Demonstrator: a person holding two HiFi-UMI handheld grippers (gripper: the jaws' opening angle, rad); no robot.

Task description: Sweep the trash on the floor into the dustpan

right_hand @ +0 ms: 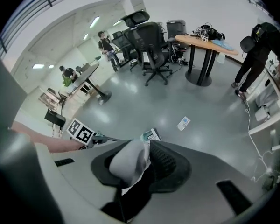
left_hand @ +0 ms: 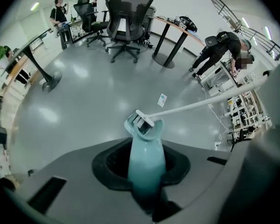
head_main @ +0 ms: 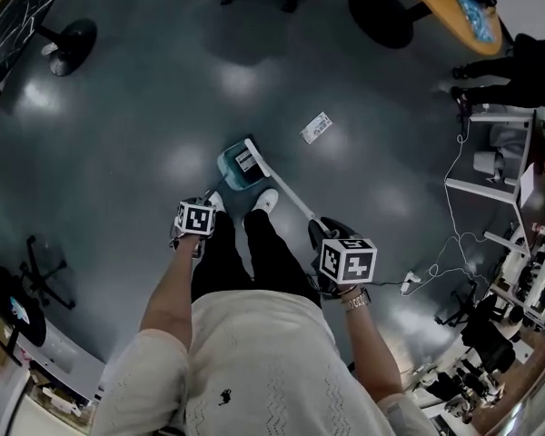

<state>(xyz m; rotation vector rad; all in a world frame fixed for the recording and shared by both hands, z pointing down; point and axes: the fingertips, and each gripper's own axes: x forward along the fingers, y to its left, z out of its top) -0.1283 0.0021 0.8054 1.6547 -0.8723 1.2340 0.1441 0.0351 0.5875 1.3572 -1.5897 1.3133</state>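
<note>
Head view: steeply down from above the floor (head_main: 163, 107). Both gripper views: low, looking outward across it. All three share the paper slip (head_main: 316, 127).

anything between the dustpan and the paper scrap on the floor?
Nothing: only bare grey floor between dustpan and paper scrap, clear in the head view. The left gripper view shows the same.

Cream short-sleeved shirt (head_main: 254, 352), black trousers (head_main: 274, 252), white shoes (head_main: 265, 201), dark wristwatch (head_main: 357, 300), black-and-white marker cubes (head_main: 348, 261) on left claw (left_hand: 147, 171) and right claw (right_hand: 135, 164)

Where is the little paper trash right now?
In the head view, the paper lies flat on the grey floor, up and right of the teal dustpan, not touching it.
</note>
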